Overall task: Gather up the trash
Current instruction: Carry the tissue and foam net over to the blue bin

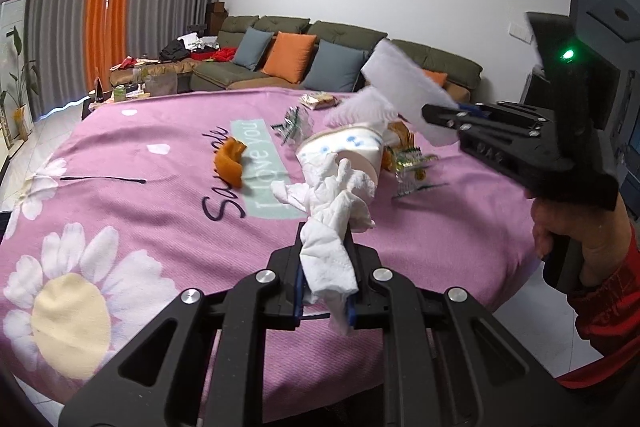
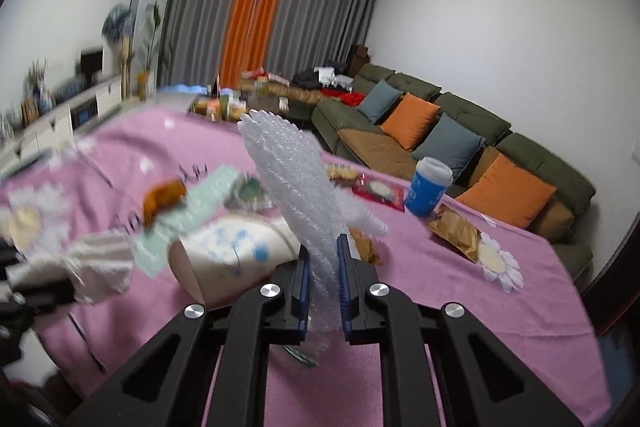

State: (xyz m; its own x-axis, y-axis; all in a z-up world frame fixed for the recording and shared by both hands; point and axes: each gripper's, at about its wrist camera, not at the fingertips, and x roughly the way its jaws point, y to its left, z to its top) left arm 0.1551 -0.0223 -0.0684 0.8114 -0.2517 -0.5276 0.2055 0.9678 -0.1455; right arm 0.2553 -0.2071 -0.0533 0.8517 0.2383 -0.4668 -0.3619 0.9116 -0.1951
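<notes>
Two grippers: both loaded, both held above a table under a pink flowered cloth (image 1: 132,211).
Left gripper (image 1: 326,267): fingers narrowed onto a crumpled white tissue (image 1: 334,223); tissue wad stands up between the blue pads, one loose end hanging below them.
Right gripper (image 2: 323,269): fingers clamped narrow on a sheet of clear bubble wrap (image 2: 296,187); sheet rises upright above the pads with a scalloped top edge. In the left wrist view this gripper (image 1: 430,117) comes in from the right with the white sheet (image 1: 404,87) lifted over the table.
Hand: right hand (image 1: 576,231) in a red sleeve grips the handle.
Paper cup (image 1: 348,151): white with blue dots, lying on its side on the cloth, just beyond the tissue; open mouth toward the cameras.
Orange peel (image 1: 230,163): on the cloth, left of the cup, well apart from both grippers.
Wrappers: green-striped packet (image 1: 292,125) behind the cup; yellow-green snack wrapper (image 1: 412,163) on the cup's right; brown foil bag (image 2: 456,231) near the far table edge.
Blue cup (image 2: 426,187): upright with white lid, near the sofa-side edge.
Background: green sofa (image 2: 472,123) with orange and grey cushions; grey and orange curtains.
Focus: left part of right wrist view is motion-blurred; detail there unreadable.
</notes>
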